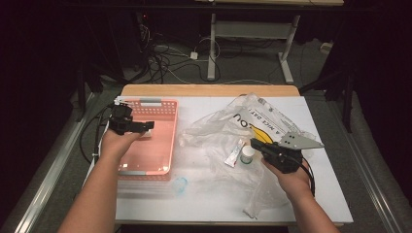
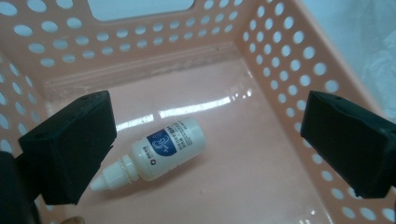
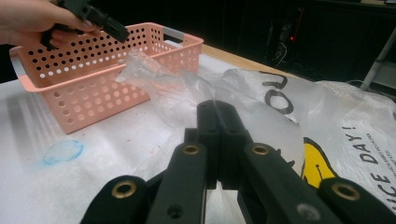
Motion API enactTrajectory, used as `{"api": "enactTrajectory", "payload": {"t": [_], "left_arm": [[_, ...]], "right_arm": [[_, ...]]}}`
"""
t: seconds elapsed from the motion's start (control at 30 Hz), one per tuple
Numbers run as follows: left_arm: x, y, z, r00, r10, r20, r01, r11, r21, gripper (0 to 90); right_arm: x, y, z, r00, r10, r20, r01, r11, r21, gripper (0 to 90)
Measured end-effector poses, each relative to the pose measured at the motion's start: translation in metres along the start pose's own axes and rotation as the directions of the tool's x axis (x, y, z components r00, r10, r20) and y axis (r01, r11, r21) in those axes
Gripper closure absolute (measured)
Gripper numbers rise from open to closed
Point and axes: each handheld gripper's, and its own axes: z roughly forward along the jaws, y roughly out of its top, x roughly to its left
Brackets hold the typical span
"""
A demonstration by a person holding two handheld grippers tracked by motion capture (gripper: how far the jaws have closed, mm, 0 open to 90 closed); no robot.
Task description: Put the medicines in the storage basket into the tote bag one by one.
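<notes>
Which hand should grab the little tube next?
Probably the left: the left gripper is open and free over the basket, while the right gripper is shut on the plastic bag beside the tube.

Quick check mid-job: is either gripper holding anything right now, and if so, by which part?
The right gripper is shut on the plastic bag, pinching a fold of its film. The left gripper is open and holds nothing; the small dropper bottle lies loose on the pink basket floor.
</notes>
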Motion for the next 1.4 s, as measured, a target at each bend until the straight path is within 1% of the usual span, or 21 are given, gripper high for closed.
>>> {"api": "enactTrajectory", "payload": {"t": [0.1, 0.17, 0.23, 0.3, 0.37, 0.47, 0.53, 0.6, 0.67, 0.7, 0.73, 0.8, 0.83, 0.87, 0.9, 0.97, 1.03, 1.17, 1.27, 1.3, 1.4], "left_arm": [[0.002, 0.002, 0.01, 0.9998, 0.013, -0.012, -0.013, 0.9982, 0.059, 4.6], [0.004, 0.003, 0.017, 0.9997, 0.019, -0.015, -0.017, 0.995, 0.098, 4.9], [0.004, 0.003, 0.022, 0.9994, 0.023, -0.026, -0.02, 0.9919, 0.125, 5.0], [0.004, 0.004, 0.028, 0.9983, 0.034, -0.048, -0.026, 0.988, 0.152, 5.6], [0.005, 0.004, 0.033, 0.9968, 0.047, -0.064, -0.035, 0.9825, 0.183, 7.2], [0.008, 0.002, 0.039, 0.9959, 0.051, -0.075, -0.033, 0.9748, 0.221, 9.6], [0.01, 0.0, 0.042, 0.9942, 0.061, -0.089, -0.037, 0.9679, 0.249, 14.0], [0.01, -0.001, 0.044, 0.9942, 0.059, -0.09, -0.033, 0.9635, 0.266, 15.4], [0.008, -0.001, 0.046, 0.9913, 0.083, -0.101, -0.053, 0.9601, 0.275, 18.7], [0.008, -0.002, 0.046, 0.99, 0.097, -0.103, -0.064, 0.9566, 0.284, 21.2], [0.007, -0.002, 0.047, 0.9893, 0.104, -0.102, -0.071, 0.9547, 0.289, 24.7], [0.006, -0.003, 0.048, 0.9874, 0.12, -0.103, -0.084, 0.95, 0.301, 28.4], [0.005, -0.004, 0.049, 0.9862, 0.132, -0.1, -0.095, 0.9468, 0.307, 33.4], [0.004, -0.004, 0.05, 0.9847, 0.146, -0.095, -0.109, 0.9418, 0.318, 36.1], [0.003, -0.005, 0.051, 0.9846, 0.152, -0.086, -0.117, 0.9405, 0.319, 38.3], [0.002, -0.005, 0.051, 0.9844, 0.157, -0.079, -0.125, 0.9414, 0.313, 40.4], [0.001, -0.005, 0.052, 0.9823, 0.172, -0.075, -0.141, 0.9403, 0.31, 40.4], [0.001, -0.006, 0.053, 0.9832, 0.173, -0.058, -0.148, 0.9428, 0.298, 40.6], [-0.002, -0.006, 0.053, 0.9823, 0.183, -0.04, -0.164, 0.9439, 0.286, 50.0], [-0.003, -0.006, 0.053, 0.9807, 0.193, -0.032, -0.176, 0.9419, 0.286, 54.9], [-0.007, -0.006, 0.055, 0.9796, 0.2, -0.024, -0.185, 0.9428, 0.277, 57.7]], "right_arm": [[0.0, 0.0, 0.0, 1.0, 0.003, 0.0, -0.003, 1.0, 0.0, 90.0], [-0.001, -0.001, 0.001, 1.0, 0.0, -0.002, 0.0, 1.0, 0.003, 90.0], [0.0, -0.001, 0.001, 1.0, 0.006, -0.002, -0.006, 1.0, 0.003, 90.0], [0.0, -0.001, 0.002, 1.0, 0.005, -0.003, -0.005, 1.0, 0.005, 90.0], [0.0, -0.002, 0.002, 1.0, 0.006, -0.004, -0.006, 1.0, 0.005, 90.0], [0.0, -0.002, 0.002, 1.0, 0.002, -0.003, -0.002, 1.0, 0.007, 90.0], [0.0, -0.001, 0.001, 1.0, 0.0, -0.003, 0.0, 1.0, 0.005, 90.0], [0.0, -0.001, 0.001, 1.0, 0.003, -0.002, -0.003, 1.0, 0.006, 90.0], [0.0, -0.002, 0.002, 1.0, 0.002, -0.002, -0.002, 1.0, 0.006, 90.0], [0.0, -0.002, 0.002, 1.0, -0.001, -0.002, 0.001, 1.0, 0.007, 90.0], [0.0, -0.001, 0.002, 1.0, -0.001, -0.004, 0.001, 1.0, 0.008, 90.0], [0.0, -0.001, 0.002, 1.0, -0.001, -0.003, 0.001, 1.0, 0.009, 90.0], [0.0, -0.001, 0.002, 1.0, -0.001, -0.003, 0.001, 1.0, 0.009, 90.0], [0.0, -0.001, 0.002, 1.0, -0.004, -0.004, 0.004, 1.0, 0.008, 90.0], [0.0, -0.001, 0.002, 1.0, -0.002, -0.003, 0.002, 1.0, 0.009, 90.0], [0.0, -0.001, 0.002, 1.0, -0.003, -0.003, 0.003, 1.0, 0.008, 90.0], [0.0, -0.002, 0.002, 1.0, -0.002, -0.003, 0.002, 1.0, 0.009, 90.0], [0.0, -0.002, 0.002, 1.0, -0.001, -0.002, 0.001, 1.0, 0.01, 90.0], [0.0, -0.002, 0.002, 1.0, -0.002, -0.003, 0.002, 1.0, 0.012, 90.0], [0.0, -0.002, 0.002, 1.0, -0.001, -0.004, 0.001, 1.0, 0.011, 90.0], [0.0, -0.002, 0.002, 1.0, 0.001, -0.003, -0.001, 1.0, 0.012, 90.0]]}}
